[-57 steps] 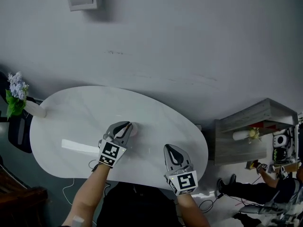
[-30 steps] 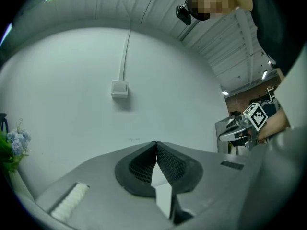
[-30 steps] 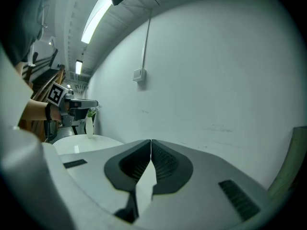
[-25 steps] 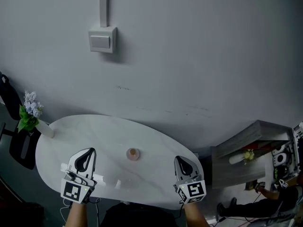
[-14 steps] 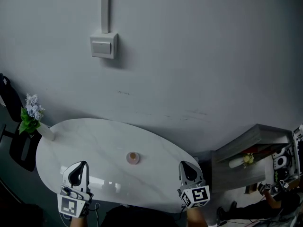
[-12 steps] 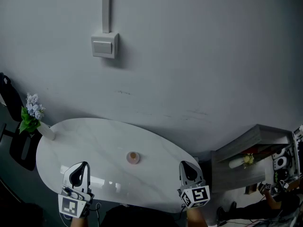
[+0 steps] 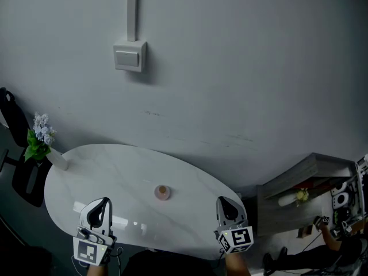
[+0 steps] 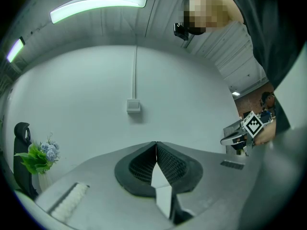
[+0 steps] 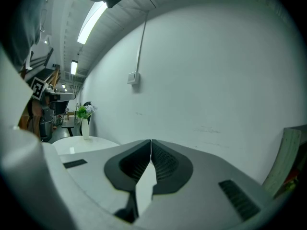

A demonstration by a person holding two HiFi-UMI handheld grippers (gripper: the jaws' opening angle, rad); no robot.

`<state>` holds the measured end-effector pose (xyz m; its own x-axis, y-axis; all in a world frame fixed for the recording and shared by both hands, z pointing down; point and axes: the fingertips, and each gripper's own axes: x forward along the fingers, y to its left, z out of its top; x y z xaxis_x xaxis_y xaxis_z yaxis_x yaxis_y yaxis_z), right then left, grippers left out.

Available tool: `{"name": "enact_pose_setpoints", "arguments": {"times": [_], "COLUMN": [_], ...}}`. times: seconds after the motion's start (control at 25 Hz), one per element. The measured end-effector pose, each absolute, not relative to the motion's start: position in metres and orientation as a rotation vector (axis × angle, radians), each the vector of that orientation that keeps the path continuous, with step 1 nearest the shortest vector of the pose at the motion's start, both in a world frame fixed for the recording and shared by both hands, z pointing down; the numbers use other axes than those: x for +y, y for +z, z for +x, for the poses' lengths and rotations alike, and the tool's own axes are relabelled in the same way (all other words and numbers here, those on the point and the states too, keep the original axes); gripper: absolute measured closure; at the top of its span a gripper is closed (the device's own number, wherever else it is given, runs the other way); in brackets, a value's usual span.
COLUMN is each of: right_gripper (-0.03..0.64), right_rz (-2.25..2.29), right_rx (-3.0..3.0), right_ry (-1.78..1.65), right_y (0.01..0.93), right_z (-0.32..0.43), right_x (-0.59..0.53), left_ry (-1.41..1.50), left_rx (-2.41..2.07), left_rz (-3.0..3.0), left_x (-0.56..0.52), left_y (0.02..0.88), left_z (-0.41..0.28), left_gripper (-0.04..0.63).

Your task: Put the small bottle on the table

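The small bottle [image 7: 163, 192], pale with a brown cap, stands upright near the middle of the white oval table [image 7: 103, 171] in the head view. My left gripper [image 7: 104, 202] is at the table's near left edge, well apart from the bottle, jaws shut and empty. My right gripper [image 7: 229, 200] hovers at the near right edge, also shut with nothing in it. In the left gripper view my left gripper [image 8: 156, 143] points level at the wall, and the right gripper [image 8: 235, 139] shows at the far right. In the right gripper view my right gripper [image 9: 151, 141] shows closed tips; the bottle is out of sight.
A white vase with flowers [image 7: 45, 145] stands at the table's far left end, also in the right gripper view [image 9: 85, 121]. A dark chair [image 7: 23, 174] sits left of the table. A grey shelf unit [image 7: 299, 188] stands to the right. A light switch [image 7: 130, 56] is on the wall.
The left gripper let go of the bottle, leaving it standing mid-table, and drew back to the table's near left edge. The right gripper barely shifted.
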<state>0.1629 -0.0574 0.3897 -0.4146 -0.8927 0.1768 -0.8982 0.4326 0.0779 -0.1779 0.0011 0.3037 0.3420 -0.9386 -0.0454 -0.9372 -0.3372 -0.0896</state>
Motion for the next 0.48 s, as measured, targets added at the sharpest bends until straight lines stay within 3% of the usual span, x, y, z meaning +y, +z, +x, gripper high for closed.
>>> {"name": "enact_pose_setpoints", "arguments": {"times": [0.48], "right_gripper": [0.611], "right_rz": [1.571], "right_rx": [-2.504], "right_ry": [0.046], "right_y": [0.3878], "right_z": [0.1568], "right_x": [-0.0523], "left_ry": [0.005], "left_rx": [1.733], "left_rz": [-2.511], "left_x": [0.0038], "left_y": [0.3032], "left_z": [-0.1727], "left_gripper": [0.589]}}
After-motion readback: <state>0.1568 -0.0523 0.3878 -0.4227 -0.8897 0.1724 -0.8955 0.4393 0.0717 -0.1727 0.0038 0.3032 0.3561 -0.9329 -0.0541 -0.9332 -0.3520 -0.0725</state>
